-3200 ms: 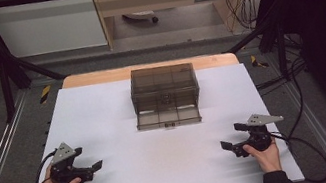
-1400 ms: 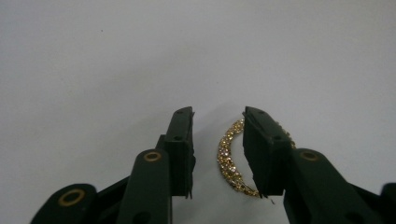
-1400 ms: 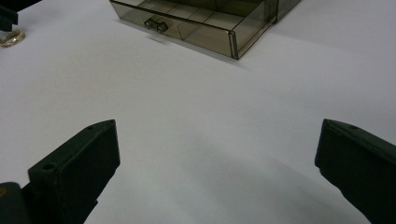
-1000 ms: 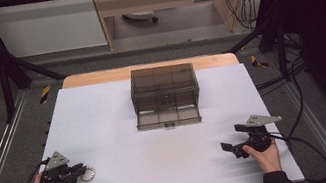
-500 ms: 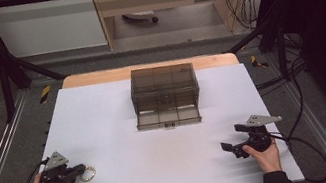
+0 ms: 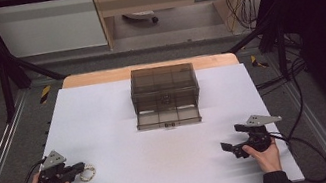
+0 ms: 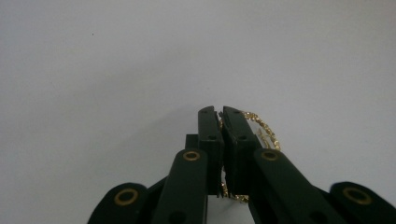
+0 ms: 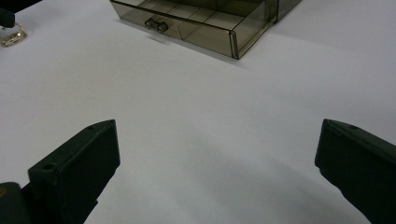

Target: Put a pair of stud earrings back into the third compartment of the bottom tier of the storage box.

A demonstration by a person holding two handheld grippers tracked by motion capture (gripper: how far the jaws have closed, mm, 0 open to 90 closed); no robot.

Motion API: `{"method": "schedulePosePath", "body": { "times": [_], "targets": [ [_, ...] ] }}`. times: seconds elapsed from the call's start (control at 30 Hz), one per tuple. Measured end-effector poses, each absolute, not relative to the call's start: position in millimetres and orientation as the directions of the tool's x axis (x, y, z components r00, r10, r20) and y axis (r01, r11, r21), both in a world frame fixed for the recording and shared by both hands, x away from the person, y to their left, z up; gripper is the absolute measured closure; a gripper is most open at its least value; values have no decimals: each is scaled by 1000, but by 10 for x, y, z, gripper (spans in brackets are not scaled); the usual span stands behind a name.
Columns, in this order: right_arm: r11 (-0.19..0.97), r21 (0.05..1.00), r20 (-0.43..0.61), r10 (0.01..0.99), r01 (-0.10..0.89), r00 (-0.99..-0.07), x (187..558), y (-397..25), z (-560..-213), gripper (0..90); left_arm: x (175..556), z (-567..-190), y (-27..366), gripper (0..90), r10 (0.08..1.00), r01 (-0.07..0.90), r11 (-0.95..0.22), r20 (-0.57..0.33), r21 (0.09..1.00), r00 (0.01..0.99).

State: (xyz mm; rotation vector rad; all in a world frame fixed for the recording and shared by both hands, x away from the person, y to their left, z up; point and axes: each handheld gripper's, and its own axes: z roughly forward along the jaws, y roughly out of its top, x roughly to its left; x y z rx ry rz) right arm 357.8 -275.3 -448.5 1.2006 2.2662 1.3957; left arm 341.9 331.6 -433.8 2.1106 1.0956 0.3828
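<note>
Here a thin, twisted gold bracelet [image 7: 261, 128] sits pinched between the jaws.

White table [image 6: 121, 124] carries drawer box [image 6: 164, 88], gold bracelet [image 6: 87, 173].

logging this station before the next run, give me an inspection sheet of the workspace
surface: white table top, bare wood strip along its far edge.
job's things: gold bracelet near the front left corner; smoky clear drawer box at the far middle, bottom drawer pulled open.
clutter: nothing seen.
grippers: left gripper shut on the bracelet, low over the table; right gripper open, holding nothing, near the front right.
cables: one trails from each gripper; the right one loops off the table's right edge; more hang at the back right.
surroundings: black frame bars, grey floor, cabinets behind.
</note>
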Motion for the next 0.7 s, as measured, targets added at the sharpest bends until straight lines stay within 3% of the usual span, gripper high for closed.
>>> {"method": "schedulePosePath", "body": {
  "times": [0.7],
  "targets": [
    [223, 818, 214, 738, 530, -640, 3579, -2747, -4491, 6, 3508, -4216, 3129, 864, 799, 572, -373, -61, 730, 598]
  ]
}}
